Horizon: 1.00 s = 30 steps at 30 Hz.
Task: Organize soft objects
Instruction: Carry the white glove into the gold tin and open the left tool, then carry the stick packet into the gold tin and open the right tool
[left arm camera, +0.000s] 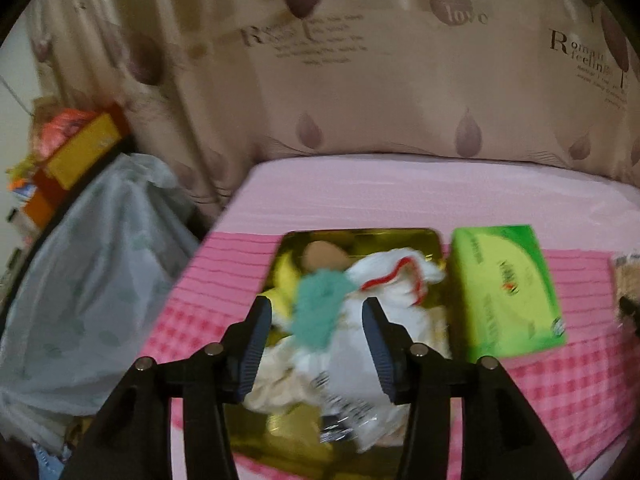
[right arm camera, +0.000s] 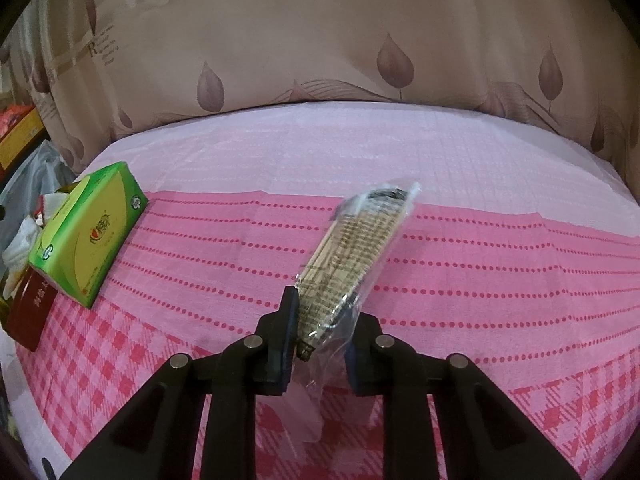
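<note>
In the left wrist view a gold box on the pink bed holds soft items: a teal cloth, a white cloth with red trim, a yellow item and a clear plastic packet. My left gripper is open, hovering over the box with the teal cloth between its fingers. In the right wrist view my right gripper is shut on a clear plastic packet of beige printed fabric, held above the bed.
A green tissue box lies right of the gold box; it also shows in the right wrist view beside a dark red box side. A grey plastic bag and stacked boxes stand left of the bed. A curtain hangs behind.
</note>
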Motion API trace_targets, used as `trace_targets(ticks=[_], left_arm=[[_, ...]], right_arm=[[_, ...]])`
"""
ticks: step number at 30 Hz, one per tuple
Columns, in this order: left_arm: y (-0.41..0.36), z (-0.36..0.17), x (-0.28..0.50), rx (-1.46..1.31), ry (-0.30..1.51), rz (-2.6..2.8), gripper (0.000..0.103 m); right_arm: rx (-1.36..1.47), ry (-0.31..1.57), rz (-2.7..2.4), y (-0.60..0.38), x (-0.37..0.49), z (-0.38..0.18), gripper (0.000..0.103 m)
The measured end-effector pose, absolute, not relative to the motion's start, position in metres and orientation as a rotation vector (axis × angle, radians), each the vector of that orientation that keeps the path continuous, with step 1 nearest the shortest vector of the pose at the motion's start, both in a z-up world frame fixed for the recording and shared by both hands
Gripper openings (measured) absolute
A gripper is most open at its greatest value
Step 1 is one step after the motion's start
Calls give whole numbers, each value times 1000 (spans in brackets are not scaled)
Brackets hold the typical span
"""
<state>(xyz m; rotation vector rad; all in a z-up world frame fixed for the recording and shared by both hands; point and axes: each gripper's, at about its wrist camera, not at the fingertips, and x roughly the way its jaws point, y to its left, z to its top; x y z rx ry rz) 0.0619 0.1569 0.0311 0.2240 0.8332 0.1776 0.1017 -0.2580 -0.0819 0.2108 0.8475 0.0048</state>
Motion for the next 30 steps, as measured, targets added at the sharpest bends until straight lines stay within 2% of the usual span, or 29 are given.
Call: trace_targets(ticks=[6,9,14,30], left_arm=[[171,23,30,269,812,215,49],[177,16,19,241,825,209,53],[187,15,11,210,826,216,53],[212,17,8,92,822,225,54]], right_arm=[[191,842,6,-254,97,-78,15],[186,841,-1,-252,92,-76,14],[167,833,-12,-244,84,-65,8],[107,786,-37,-221,72,-20,8]])
